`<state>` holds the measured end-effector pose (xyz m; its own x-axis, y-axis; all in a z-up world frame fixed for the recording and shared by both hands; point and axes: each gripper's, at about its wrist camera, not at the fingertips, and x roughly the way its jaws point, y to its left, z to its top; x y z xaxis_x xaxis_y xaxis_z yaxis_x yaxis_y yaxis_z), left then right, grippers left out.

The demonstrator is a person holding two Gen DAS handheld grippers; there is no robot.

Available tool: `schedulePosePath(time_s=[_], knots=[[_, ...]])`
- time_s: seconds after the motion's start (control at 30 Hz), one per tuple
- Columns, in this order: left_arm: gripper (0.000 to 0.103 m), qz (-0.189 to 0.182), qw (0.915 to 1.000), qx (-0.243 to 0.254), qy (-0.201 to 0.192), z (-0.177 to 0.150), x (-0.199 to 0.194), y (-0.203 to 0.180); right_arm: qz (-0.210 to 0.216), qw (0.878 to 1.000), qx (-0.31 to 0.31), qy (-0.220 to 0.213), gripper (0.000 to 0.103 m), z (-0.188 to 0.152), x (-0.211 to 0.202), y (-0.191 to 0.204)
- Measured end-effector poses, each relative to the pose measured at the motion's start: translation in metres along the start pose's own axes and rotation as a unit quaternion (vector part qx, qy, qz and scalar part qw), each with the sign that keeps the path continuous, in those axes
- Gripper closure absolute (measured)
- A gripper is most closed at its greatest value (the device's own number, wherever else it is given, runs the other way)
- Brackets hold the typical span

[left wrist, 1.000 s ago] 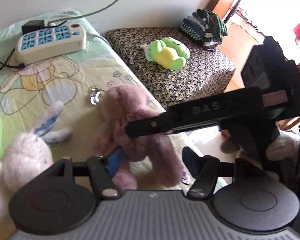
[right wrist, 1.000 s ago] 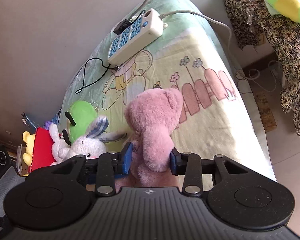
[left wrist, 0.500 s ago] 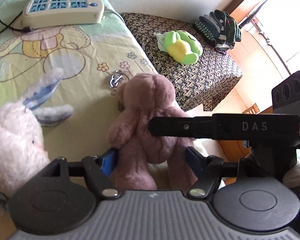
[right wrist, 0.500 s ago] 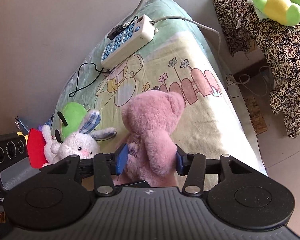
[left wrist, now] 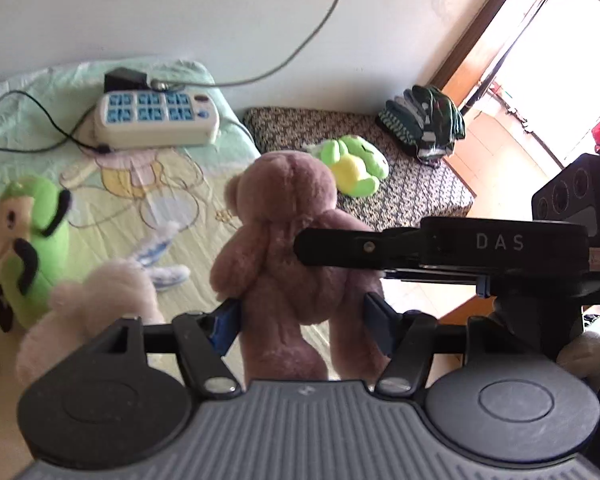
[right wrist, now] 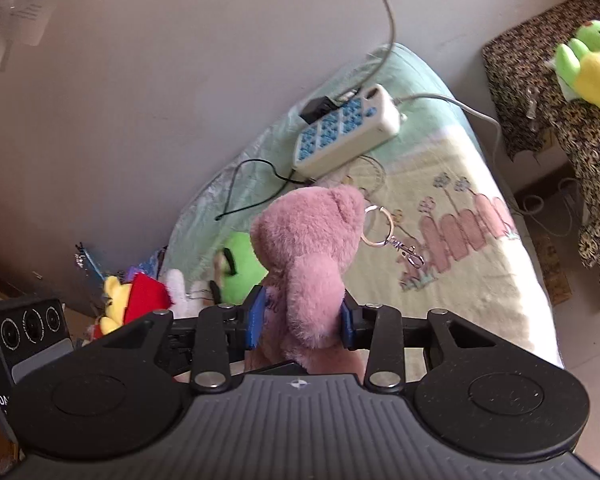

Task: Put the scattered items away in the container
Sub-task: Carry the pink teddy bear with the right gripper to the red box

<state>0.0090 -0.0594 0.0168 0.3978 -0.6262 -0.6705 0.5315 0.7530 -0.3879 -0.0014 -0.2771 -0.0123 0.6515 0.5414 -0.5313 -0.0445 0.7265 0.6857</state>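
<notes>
Right claw [right wrist: 302,326] clamped on pink bear [right wrist: 308,264] at waist, bear upright, lifted off bed [right wrist: 480,280] — keyring [right wrist: 380,226] dangling behind head. Left claw [left wrist: 302,326] wide apart, blue pads flanking bear's legs, not visibly pressing. We judge step as carry to container — container not in view. We advise: keep firm squeeze, plush compresses and slips; mind keyring snagging blanket or charger cable; keep left claw clear. Right claw crosses left view sideways, level; left points forward along bed from below.
</notes>
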Motion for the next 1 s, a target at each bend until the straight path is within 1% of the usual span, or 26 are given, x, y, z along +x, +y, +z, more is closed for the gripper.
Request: schedulePosePath(time_s=[0.2,0.33,0.43,0.6,0.73,0.83,1.0], knots=[[0.037,0.028,0.9969,-0.018,-0.071,-0.002,-0.079,0.024,0.041,0.998,-0.051,-0.007,0.064,-0.004,0.012,0.068],[0.037,0.044,0.9926,-0.021,-0.111,-0.012,-0.130,0.047,0.063,0.994,-0.090,-0.012,0.064,-0.019,0.026,0.124],[0.037,0.059,0.9889,-0.016,-0.135,-0.021,-0.168,0.070,0.086,0.991,-0.100,-0.017,0.064,-0.032,0.041,0.161],[0.037,0.074,0.9845,-0.030,-0.156,-0.038,-0.226,0.124,0.107,0.987,-0.116,-0.011,0.064,-0.056,0.075,0.225],[0.037,0.092,0.9817,-0.041,-0.162,-0.051,-0.257,0.173,0.114,0.985,-0.129,0.002,0.064,-0.075,0.114,0.272],[0.037,0.093,0.9814,-0.061,-0.156,-0.057,-0.272,0.212,0.109,0.985,-0.135,0.010,0.064,-0.088,0.147,0.301],[0.036,0.087,0.9843,-0.085,-0.128,-0.061,-0.281,0.259,0.070,0.987,-0.142,0.027,0.064,-0.106,0.191,0.332]])
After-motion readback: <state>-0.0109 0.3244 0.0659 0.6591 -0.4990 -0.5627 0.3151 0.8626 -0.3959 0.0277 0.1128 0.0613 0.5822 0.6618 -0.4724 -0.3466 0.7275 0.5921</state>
